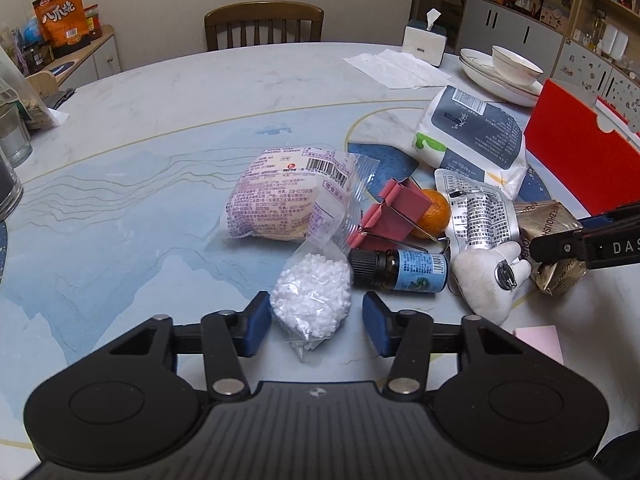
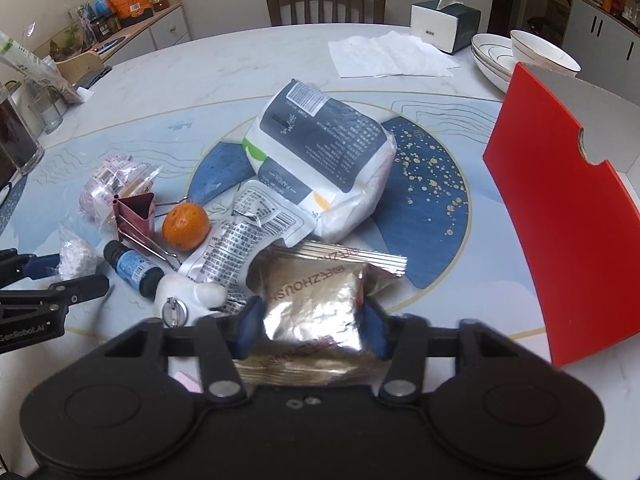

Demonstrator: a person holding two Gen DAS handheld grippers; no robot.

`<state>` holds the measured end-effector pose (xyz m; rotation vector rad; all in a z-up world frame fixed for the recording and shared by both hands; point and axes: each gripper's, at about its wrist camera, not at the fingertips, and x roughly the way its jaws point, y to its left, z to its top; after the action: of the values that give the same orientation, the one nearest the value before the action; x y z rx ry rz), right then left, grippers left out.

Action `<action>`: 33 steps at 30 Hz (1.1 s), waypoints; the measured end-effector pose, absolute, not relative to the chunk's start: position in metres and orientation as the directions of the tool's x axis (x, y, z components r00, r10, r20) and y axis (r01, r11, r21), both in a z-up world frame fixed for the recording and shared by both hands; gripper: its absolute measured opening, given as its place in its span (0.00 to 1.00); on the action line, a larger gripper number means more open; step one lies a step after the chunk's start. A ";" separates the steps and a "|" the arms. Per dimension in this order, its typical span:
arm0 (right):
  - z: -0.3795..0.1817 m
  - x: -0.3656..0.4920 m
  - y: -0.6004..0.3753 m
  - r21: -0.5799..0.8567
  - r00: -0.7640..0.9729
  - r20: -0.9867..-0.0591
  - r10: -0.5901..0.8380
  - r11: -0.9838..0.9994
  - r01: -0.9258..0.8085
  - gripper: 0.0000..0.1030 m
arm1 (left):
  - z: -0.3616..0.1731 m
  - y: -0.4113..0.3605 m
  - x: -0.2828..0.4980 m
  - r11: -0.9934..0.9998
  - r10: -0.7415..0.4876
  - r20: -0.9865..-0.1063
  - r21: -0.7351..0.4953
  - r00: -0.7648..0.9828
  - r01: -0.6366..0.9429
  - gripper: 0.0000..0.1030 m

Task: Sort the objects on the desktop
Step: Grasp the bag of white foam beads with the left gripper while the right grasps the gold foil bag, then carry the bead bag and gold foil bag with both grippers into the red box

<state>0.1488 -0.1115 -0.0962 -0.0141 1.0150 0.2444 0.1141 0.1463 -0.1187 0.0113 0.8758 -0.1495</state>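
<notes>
Where clutter sits, marbled table (image 1: 160, 92), wooden chair (image 1: 264, 26)

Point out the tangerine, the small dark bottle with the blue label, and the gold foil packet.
tangerine (image 2: 186, 227): right wrist view, middle of the peel.
small dark bottle (image 1: 416, 271): left wrist view, on its blue label.
gold foil packet (image 2: 316, 304): right wrist view, crinkled front face.

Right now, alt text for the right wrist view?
The right gripper has its blue pads against a gold foil packet on a marbled table. Beyond lie a tissue pack, an orange, and a red box at right.
</notes>
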 end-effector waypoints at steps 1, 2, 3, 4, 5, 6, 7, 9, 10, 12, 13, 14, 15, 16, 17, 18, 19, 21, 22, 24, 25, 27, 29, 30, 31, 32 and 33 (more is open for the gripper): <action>-0.095 0.148 -0.112 0.100 0.504 -0.842 0.192 0.974 -0.205 0.46 | -0.119 0.147 0.114 0.990 -0.125 -0.766 -0.052 0.631 0.134 0.43; -0.095 0.147 -0.112 0.098 0.503 -0.843 0.189 0.975 -0.202 0.45 | -0.119 0.148 0.115 0.990 -0.124 -0.765 -0.051 0.632 0.132 0.39; -0.095 0.147 -0.113 0.098 0.504 -0.844 0.186 0.976 -0.196 0.45 | -0.119 0.149 0.115 0.990 -0.124 -0.764 -0.051 0.633 0.131 0.38; -0.094 0.146 -0.114 0.097 0.505 -0.844 0.181 0.977 -0.189 0.45 | -0.119 0.150 0.114 0.989 -0.128 -0.762 -0.055 0.635 0.134 0.37; -0.094 0.144 -0.116 0.098 0.505 -0.845 0.178 0.979 -0.180 0.45 | -0.118 0.150 0.114 0.989 -0.132 -0.760 -0.057 0.637 0.137 0.35; -0.094 0.143 -0.118 0.102 0.504 -0.845 0.177 0.980 -0.173 0.45 | -0.118 0.150 0.113 0.989 -0.134 -0.758 -0.056 0.639 0.140 0.35; -0.093 0.142 -0.120 0.106 0.504 -0.845 0.177 0.980 -0.166 0.45 | -0.118 0.150 0.113 0.988 -0.133 -0.755 -0.052 0.642 0.143 0.34; -0.090 0.139 -0.124 0.113 0.506 -0.844 0.175 0.982 -0.151 0.45 | -0.117 0.151 0.111 0.988 -0.130 -0.751 -0.045 0.647 0.146 0.32; -0.089 0.137 -0.126 0.116 0.508 -0.844 0.174 0.983 -0.144 0.45 | -0.116 0.151 0.110 0.988 -0.129 -0.748 -0.043 0.650 0.146 0.31; -0.085 0.134 -0.131 0.123 0.512 -0.842 0.172 0.984 -0.128 0.44 | -0.113 0.153 0.109 0.988 -0.131 -0.747 -0.044 0.652 0.148 0.30; -0.083 0.132 -0.133 0.127 0.515 -0.840 0.171 0.985 -0.119 0.44 | -0.112 0.153 0.108 0.988 -0.132 -0.746 -0.045 0.653 0.148 0.30; -0.080 0.130 -0.136 0.132 0.520 -0.837 0.171 0.985 -0.112 0.44 | -0.110 0.153 0.107 0.988 -0.133 -0.744 -0.045 0.655 0.149 0.30; -0.077 0.128 -0.138 0.138 0.526 -0.833 0.173 0.985 -0.106 0.44 | -0.109 0.154 0.105 0.988 -0.132 -0.743 -0.044 0.656 0.149 0.30; -0.074 0.127 -0.140 0.144 0.533 -0.828 0.175 0.985 -0.101 0.44 | -0.107 0.154 0.104 0.988 -0.129 -0.742 -0.042 0.657 0.147 0.30; -0.071 0.125 -0.142 0.149 0.539 -0.824 0.177 0.984 -0.096 0.44 | -0.104 0.154 0.103 0.988 -0.131 -0.741 -0.045 0.659 0.146 0.30; -0.067 0.124 -0.145 0.153 0.544 -0.819 0.180 0.984 -0.094 0.44 | -0.102 0.154 0.101 0.988 -0.132 -0.738 -0.047 0.662 0.145 0.30; -0.064 0.122 -0.146 0.159 0.549 -0.815 0.184 0.983 -0.093 0.44 | -0.099 0.154 0.099 0.988 -0.132 -0.735 -0.045 0.665 0.147 0.30; -0.057 0.120 -0.151 0.167 0.558 -0.808 0.189 0.982 -0.090 0.44 | -0.093 0.153 0.097 0.988 -0.130 -0.728 -0.037 0.673 0.151 0.30; -0.054 0.119 -0.153 0.171 0.560 -0.806 0.191 0.981 -0.089 0.44 | -0.091 0.153 0.096 0.988 -0.128 -0.728 -0.035 0.673 0.150 0.30; -0.049 0.117 -0.157 0.180 0.562 -0.803 0.197 0.980 -0.086 0.44 | -0.086 0.152 0.095 0.988 -0.134 -0.730 -0.048 0.670 0.146 0.30; -0.046 0.116 -0.160 0.186 0.563 -0.801 0.204 0.978 -0.089 0.44 | -0.083 0.151 0.094 0.988 -0.140 -0.728 -0.055 0.671 0.147 0.30; -0.039 0.114 -0.165 0.200 0.567 -0.794 0.219 0.975 -0.096 0.44 | -0.076 0.146 0.092 0.986 -0.149 -0.721 -0.059 0.677 0.154 0.30; -0.033 0.113 -0.171 0.212 0.572 -0.786 0.233 0.972 -0.103 0.44 | -0.069 0.140 0.090 0.985 -0.159 -0.715 -0.064 0.681 0.162 0.30; -0.030 0.113 -0.174 0.217 0.575 -0.783 0.238 0.970 -0.107 0.44 | -0.066 0.136 0.090 0.984 -0.161 -0.713 -0.063 0.683 0.166 0.30; -0.027 0.113 -0.178 0.222 0.577 -0.779 0.245 0.969 -0.111 0.44 | -0.062 0.132 0.089 0.984 -0.161 -0.710 -0.061 0.685 0.167 0.30; -0.023 0.112 -0.181 0.225 0.579 -0.776 0.250 0.967 -0.116 0.44 | -0.059 0.127 0.089 0.984 -0.162 -0.708 -0.060 0.687 0.170 0.30; -0.020 0.111 -0.185 0.227 0.582 -0.772 0.256 0.966 -0.124 0.44 | -0.056 0.122 0.089 0.983 -0.162 -0.706 -0.058 0.689 0.172 0.30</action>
<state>0.1114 -0.1848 -0.0199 0.1547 0.9242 0.2228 0.0888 0.1218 -0.0558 0.0127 0.7883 -0.1866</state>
